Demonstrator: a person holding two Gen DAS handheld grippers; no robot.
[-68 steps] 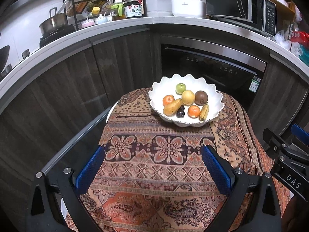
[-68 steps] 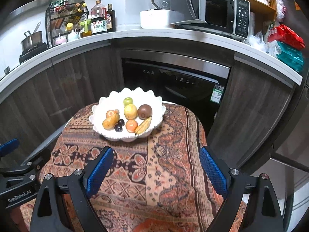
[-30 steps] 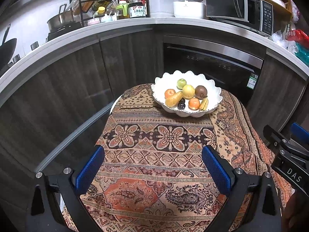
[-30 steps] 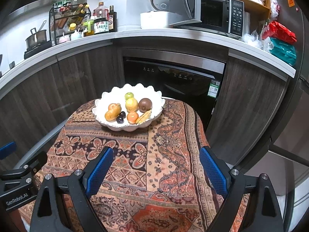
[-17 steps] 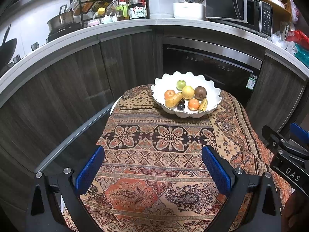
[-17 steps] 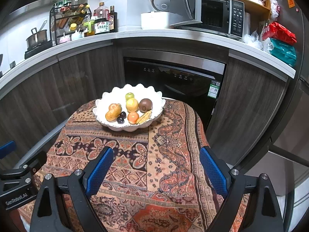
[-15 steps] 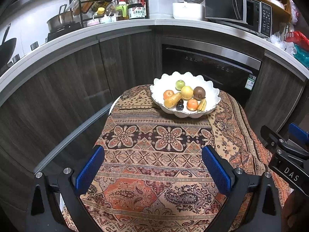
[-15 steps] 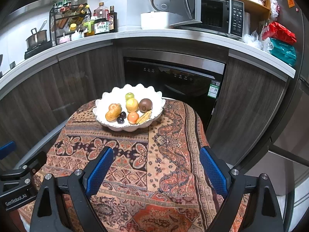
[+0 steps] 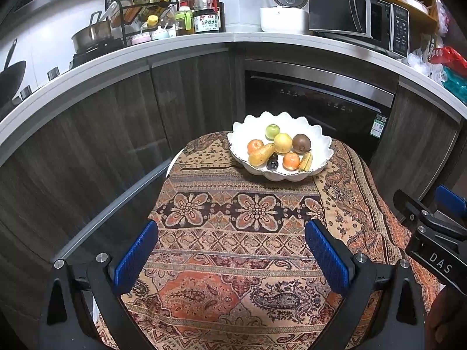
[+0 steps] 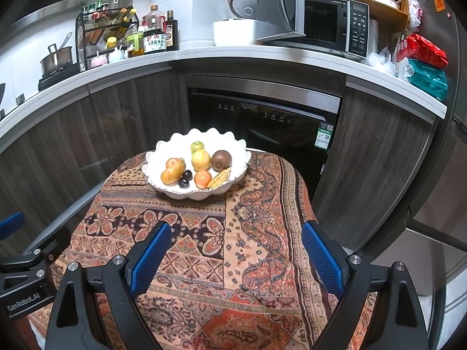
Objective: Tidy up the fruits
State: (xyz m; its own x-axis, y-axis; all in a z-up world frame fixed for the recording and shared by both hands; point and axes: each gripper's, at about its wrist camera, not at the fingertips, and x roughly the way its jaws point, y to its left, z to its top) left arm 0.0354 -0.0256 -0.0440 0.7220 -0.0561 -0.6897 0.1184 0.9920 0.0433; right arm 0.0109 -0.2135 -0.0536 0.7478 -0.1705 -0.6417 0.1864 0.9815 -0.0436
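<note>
— Two blue-padded grippers, and what do you see from your left wrist?

— Your left gripper [image 9: 230,250] hangs over the patterned orange-and-brown tablecloth [image 9: 248,250], its jaws spread wide with nothing between them. Well ahead, at the far edge of the table, sits the white scalloped ceramic bowl [image 9: 322,143]. In it you have a small green apple [image 9: 272,131], a yellow round fruit [image 9: 282,143], a brown kiwi-like fruit [image 9: 301,143], an orange pear-shaped fruit [image 9: 261,154], two dark plums [image 9: 272,162], a small orange [image 9: 291,161] and a little bunch of yellow bananas [image 9: 306,161]. Your right gripper's black frame pokes in at the right edge.

— And from your right wrist?

— Your right gripper [image 10: 236,255] is likewise gaping, empty, above the same cloth [image 10: 256,233]. The bowl [image 10: 239,153] stands ahead and slightly left, well apart from the pads, all fruit inside it. Behind it you face a black built-in oven [image 10: 262,116] under the white countertop [image 10: 204,54].
</note>
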